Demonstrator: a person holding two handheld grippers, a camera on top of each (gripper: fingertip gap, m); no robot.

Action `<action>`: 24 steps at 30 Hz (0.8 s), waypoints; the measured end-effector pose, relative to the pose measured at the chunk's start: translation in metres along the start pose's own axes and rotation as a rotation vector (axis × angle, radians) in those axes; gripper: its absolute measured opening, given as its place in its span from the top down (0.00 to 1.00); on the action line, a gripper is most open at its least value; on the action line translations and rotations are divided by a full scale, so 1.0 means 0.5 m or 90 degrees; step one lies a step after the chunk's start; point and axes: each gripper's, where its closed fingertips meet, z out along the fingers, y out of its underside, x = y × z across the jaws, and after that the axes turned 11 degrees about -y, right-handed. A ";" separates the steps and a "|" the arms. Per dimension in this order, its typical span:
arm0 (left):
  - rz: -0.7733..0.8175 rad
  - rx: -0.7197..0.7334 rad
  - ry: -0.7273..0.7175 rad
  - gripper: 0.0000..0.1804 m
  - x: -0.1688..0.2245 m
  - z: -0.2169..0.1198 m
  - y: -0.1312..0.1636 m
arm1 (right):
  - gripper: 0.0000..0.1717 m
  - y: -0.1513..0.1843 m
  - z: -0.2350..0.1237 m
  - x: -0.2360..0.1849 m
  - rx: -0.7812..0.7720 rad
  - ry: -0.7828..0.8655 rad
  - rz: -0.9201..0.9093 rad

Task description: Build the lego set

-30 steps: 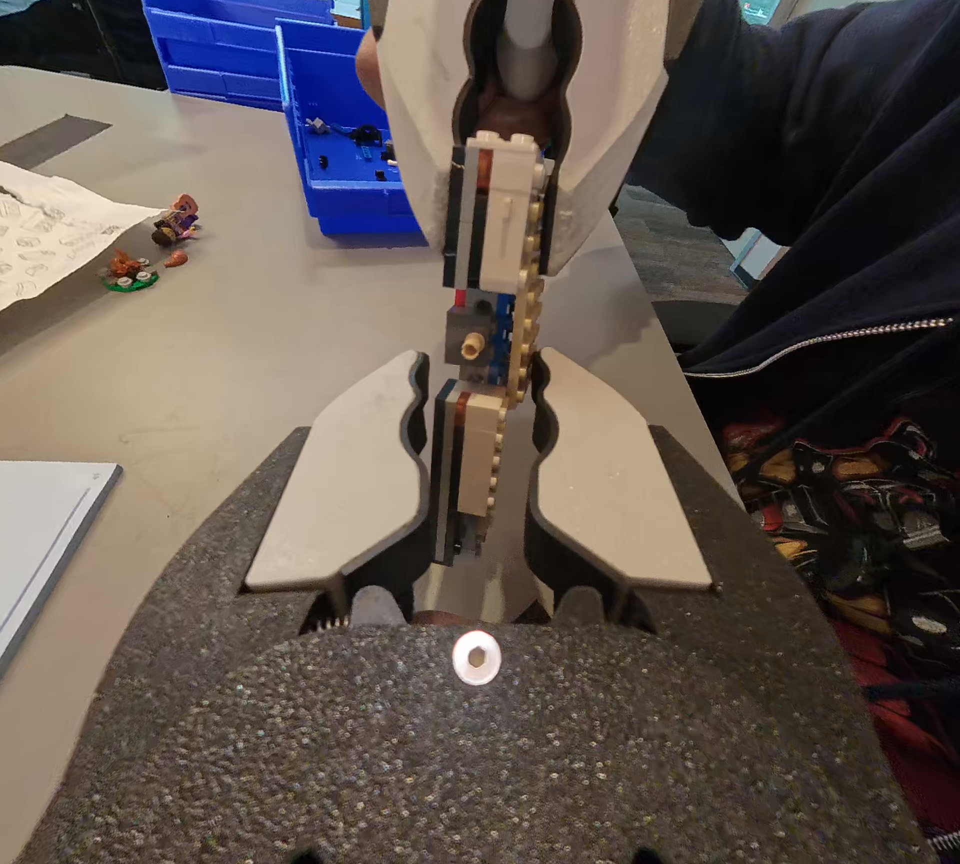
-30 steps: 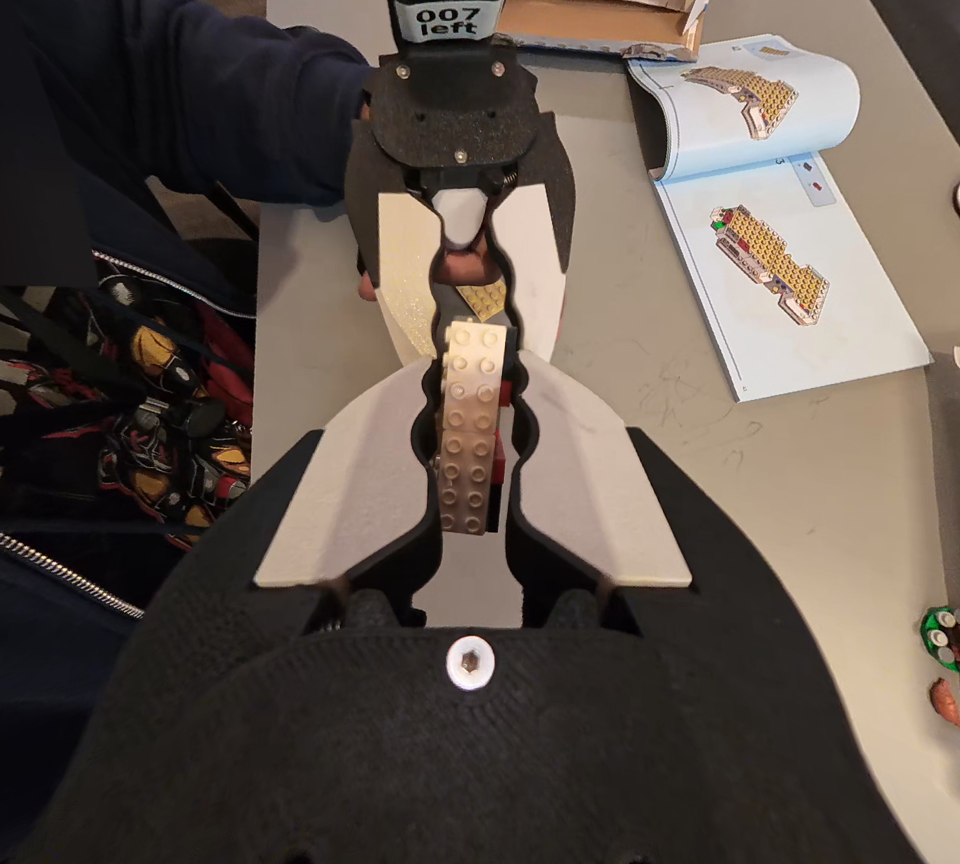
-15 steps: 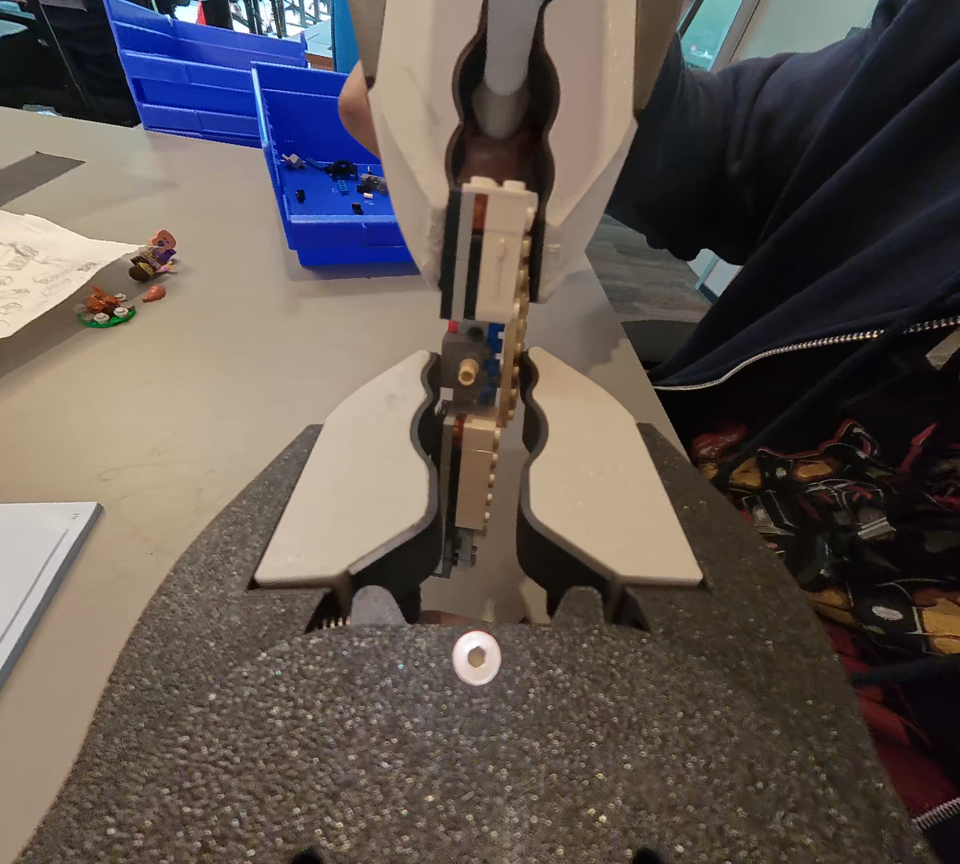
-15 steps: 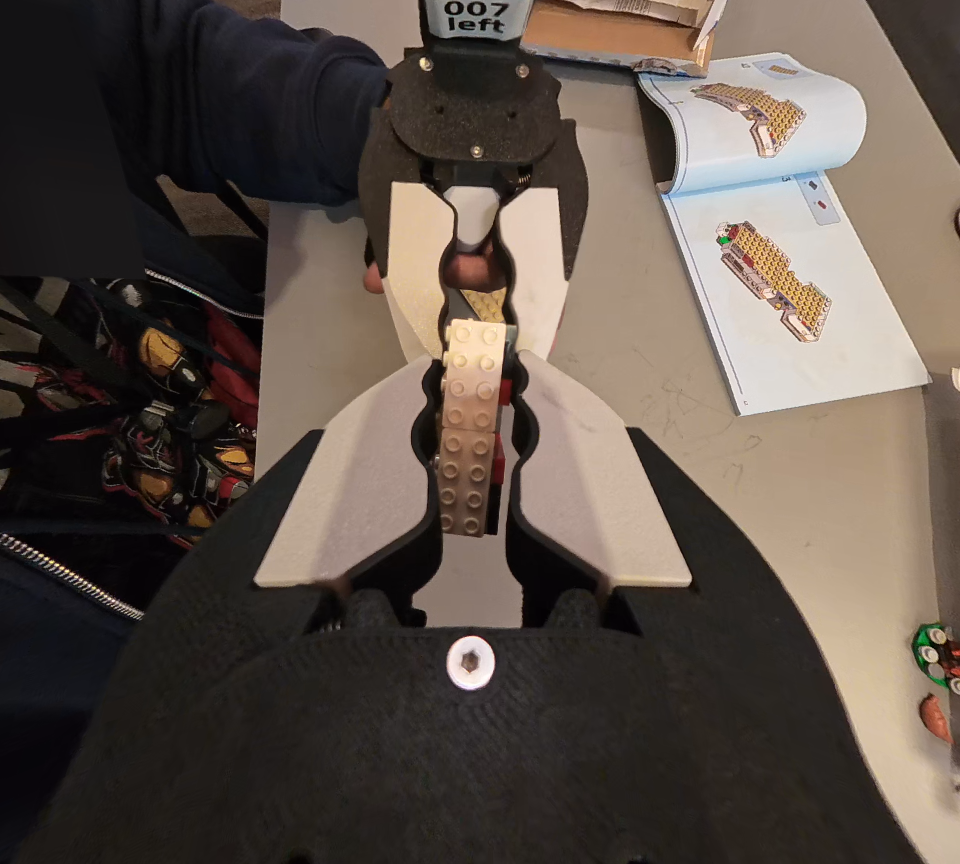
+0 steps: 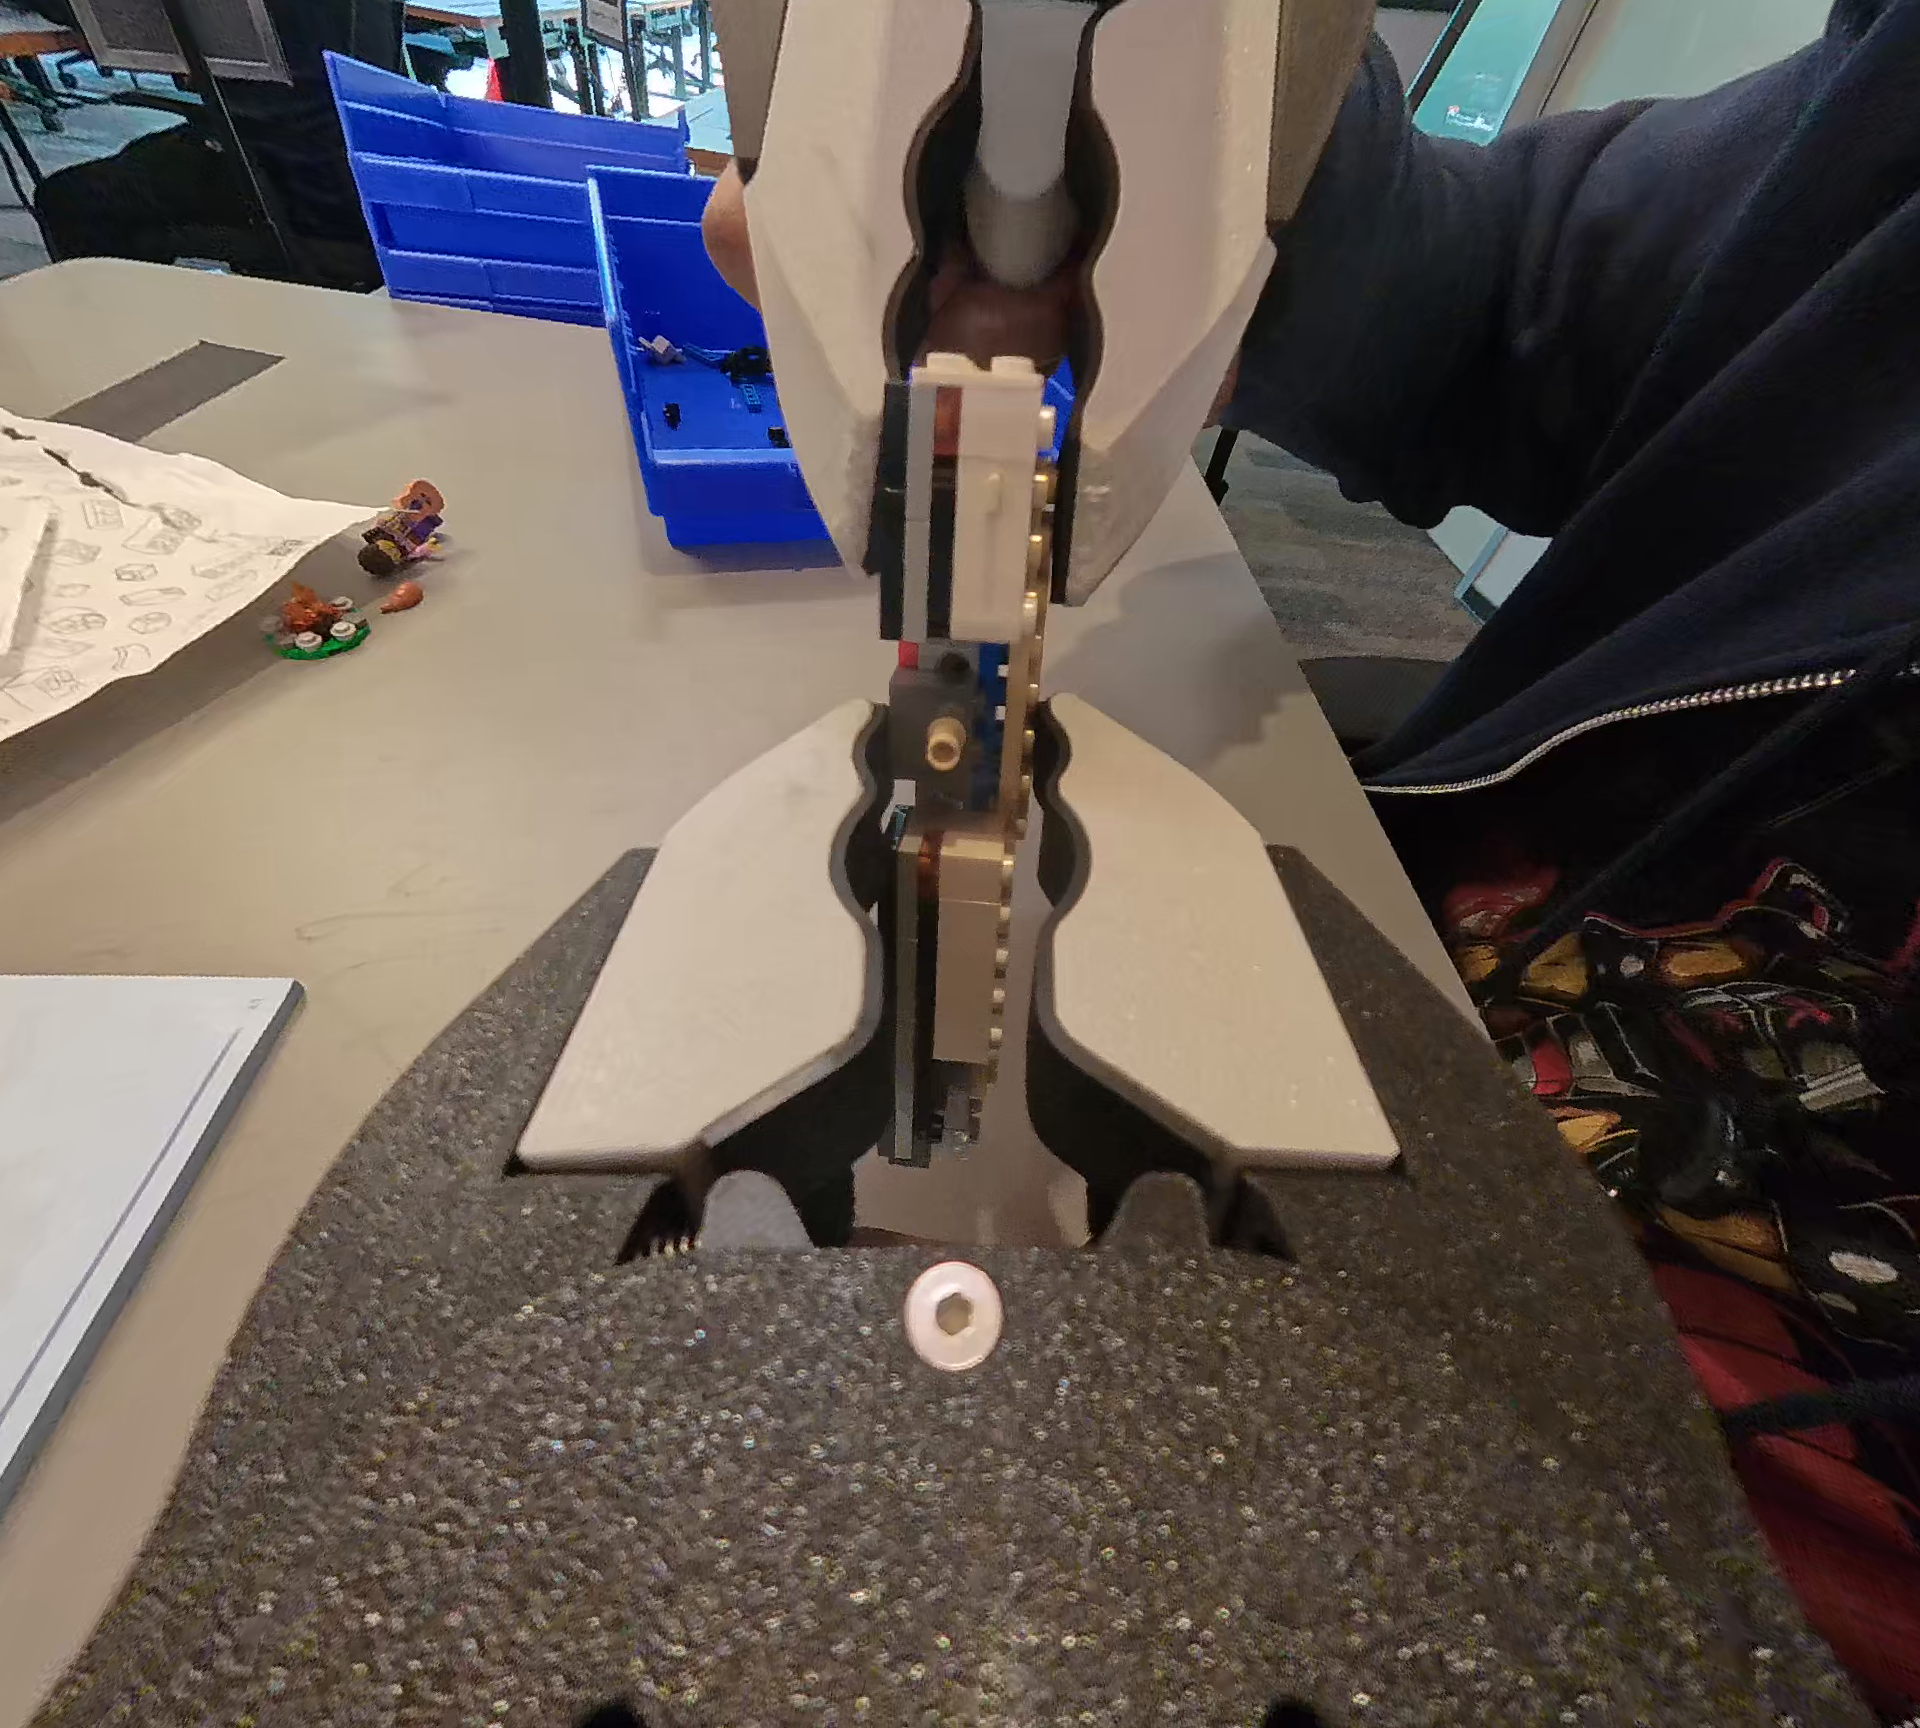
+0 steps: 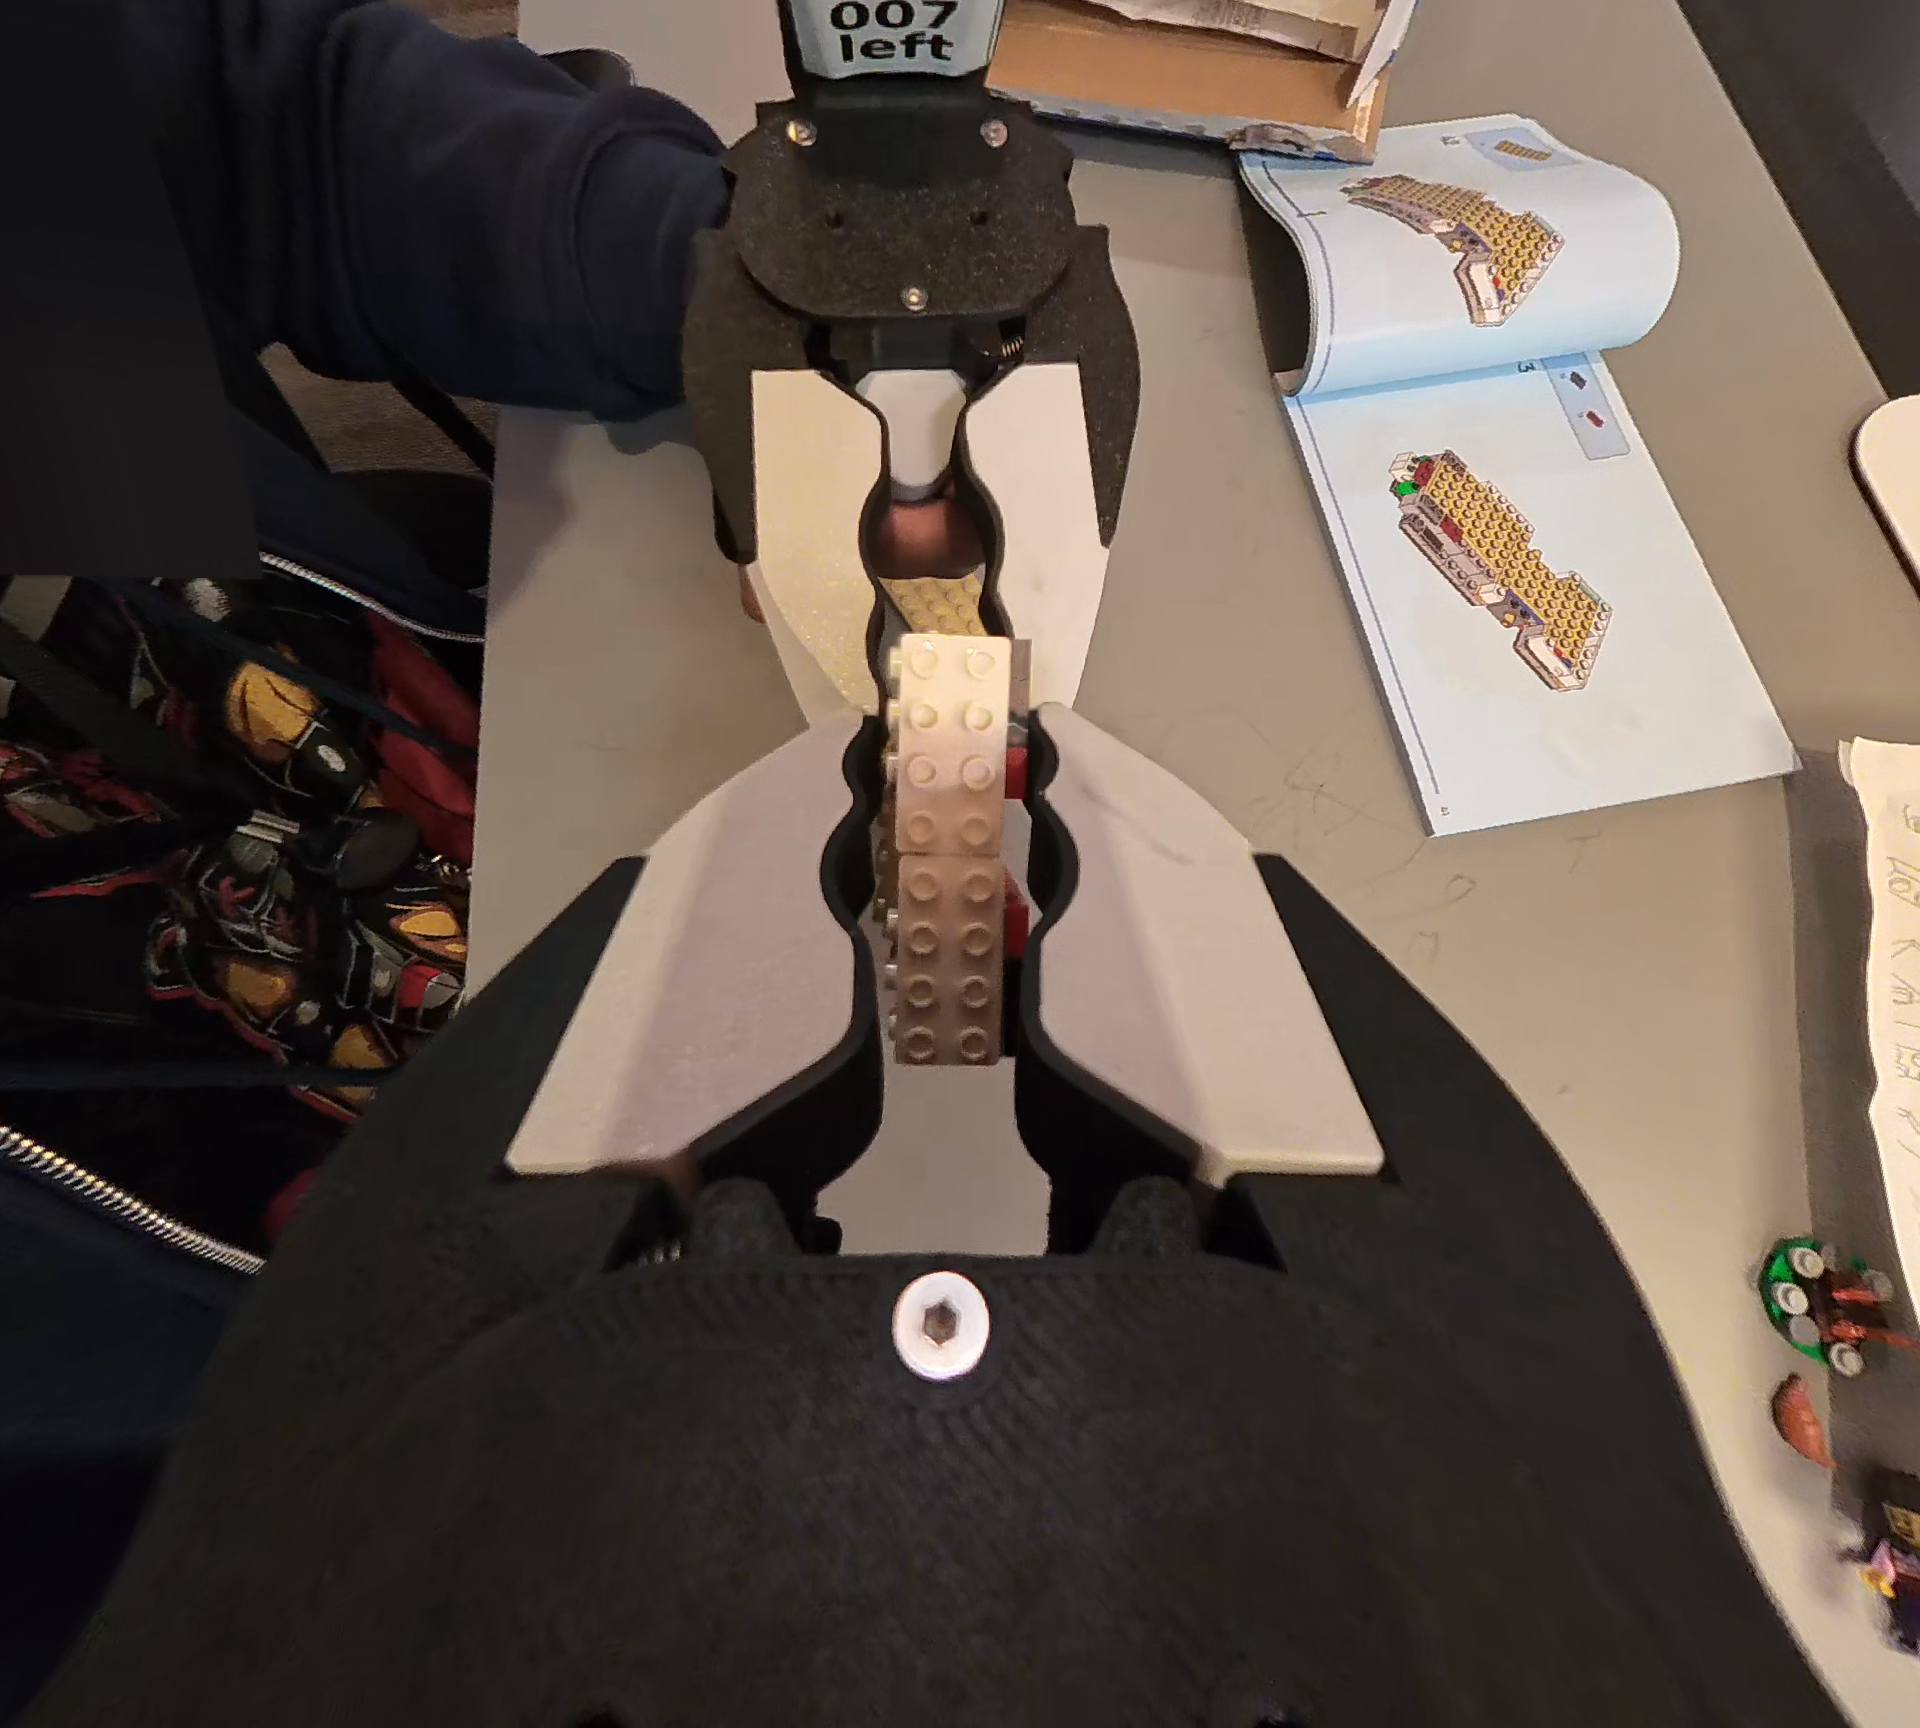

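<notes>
**Two grippers clamp one brick model between them**

The left gripper [image 5: 956, 733] and the right gripper [image 6: 945, 743] face each other nose to nose above the grey table [image 5: 468, 795], each with its fingers clenched on opposite ends of the same long brick model [image 5: 961, 743]. In the left wrist view the model runs edge-on: a white and black striped block sits in the right gripper's far fingers, a dark grey piece with a tan peg shows in the middle, and a tan studded plate runs down its right side into the left gripper's fingers [image 5: 748, 930], whose pads press on both flanks. In the right wrist view the model's white and tan studded bricks face the camera, with red pieces on the right side touching the right finger.

Beyond the grippers stand blue bins [image 5: 540, 224]. A small figure [image 5: 405, 525] and a green round piece [image 5: 317, 634] lie beside a printed sheet [image 5: 94, 566]. An open instruction booklet [image 6: 1507, 473] and a torn cardboard box [image 6: 1226, 16] lie on the table. A dark sleeve [image 6: 364, 203] reaches to the left gripper.
</notes>
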 end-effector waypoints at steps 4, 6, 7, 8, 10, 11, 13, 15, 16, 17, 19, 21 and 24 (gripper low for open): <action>-0.027 0.002 0.004 0.87 -0.006 0.000 0.003 | 0.84 0.001 -0.001 0.012 -0.003 0.027 0.001; -0.032 0.003 0.003 0.87 -0.009 0.000 0.006 | 0.81 -0.001 -0.009 0.021 -0.004 0.050 -0.003; -0.037 0.003 0.001 0.87 -0.012 0.000 0.007 | 0.78 -0.004 -0.015 0.025 0.001 0.061 -0.003; -0.044 0.005 0.002 0.86 -0.014 0.000 0.007 | 0.76 -0.008 -0.024 0.028 0.008 0.072 0.000; -0.063 0.016 0.006 0.86 -0.018 -0.002 0.004 | 0.73 -0.016 -0.045 0.036 0.030 0.098 0.005; -0.074 0.022 0.004 0.86 -0.022 -0.004 0.002 | 0.72 -0.019 -0.058 0.039 0.047 0.114 0.010; -0.104 0.042 -0.001 0.86 -0.037 -0.013 -0.004 | 0.70 -0.025 -0.084 0.043 0.106 0.138 0.028; -0.147 0.079 0.004 0.86 -0.054 -0.028 -0.017 | 0.70 -0.025 -0.105 0.050 0.181 0.155 0.051; -0.170 0.105 0.013 0.86 -0.062 -0.037 -0.025 | 0.70 -0.022 -0.107 0.057 0.214 0.160 0.061; -0.194 0.129 0.021 0.86 -0.071 -0.047 -0.034 | 0.70 -0.017 -0.102 0.064 0.238 0.156 0.073; -0.238 0.171 0.040 0.86 -0.086 -0.064 -0.049 | 0.70 -0.011 -0.077 0.074 0.269 0.130 0.087; -0.269 0.211 0.073 0.86 -0.091 -0.081 -0.064 | 0.70 -0.021 -0.049 0.085 0.299 0.108 0.081; -0.275 0.239 0.081 0.87 -0.101 -0.092 -0.075 | 0.69 -0.057 -0.019 0.093 0.342 0.067 0.051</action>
